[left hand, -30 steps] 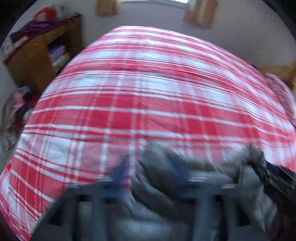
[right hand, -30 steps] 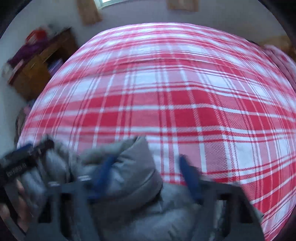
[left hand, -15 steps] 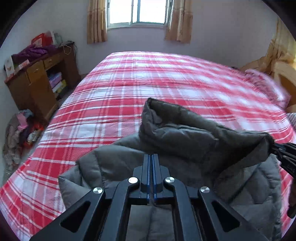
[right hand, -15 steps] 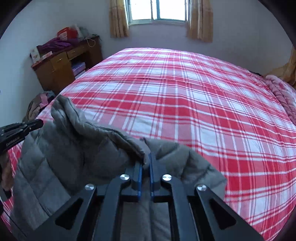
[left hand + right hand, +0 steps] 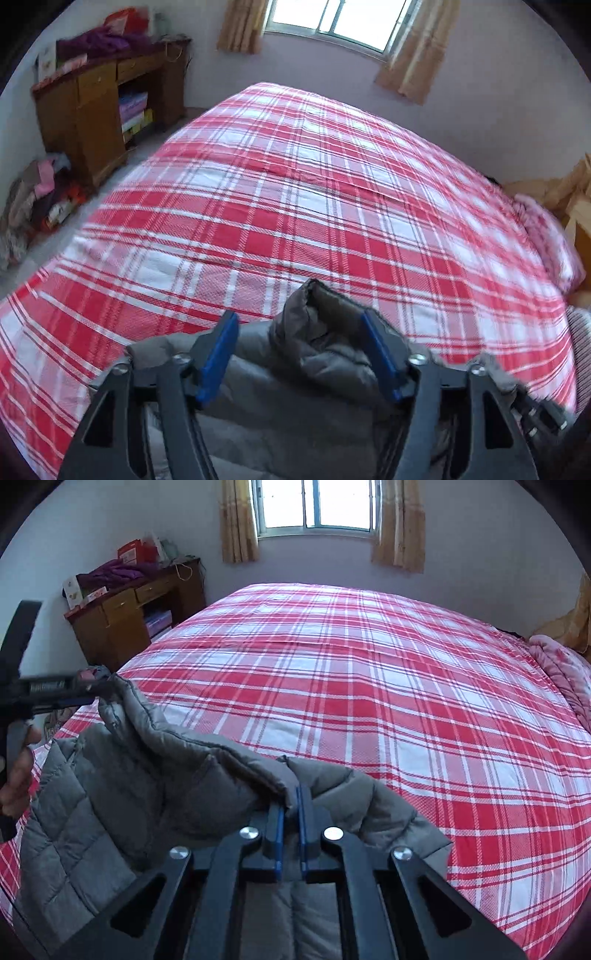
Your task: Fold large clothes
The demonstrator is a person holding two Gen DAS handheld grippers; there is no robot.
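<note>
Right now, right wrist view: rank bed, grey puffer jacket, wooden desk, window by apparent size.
1. bed
2. grey puffer jacket, though it is nearest the camera
3. wooden desk
4. window, cut off by the frame; close to the desk

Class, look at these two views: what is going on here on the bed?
A person is handling a grey quilted puffer jacket on a bed with a red and white plaid cover, using two handheld grippers. The right gripper is shut on the jacket's edge. The left gripper has just been opening; jacket fabric bunches between its blue pads, unpressed. Folding has barely begun.
</note>
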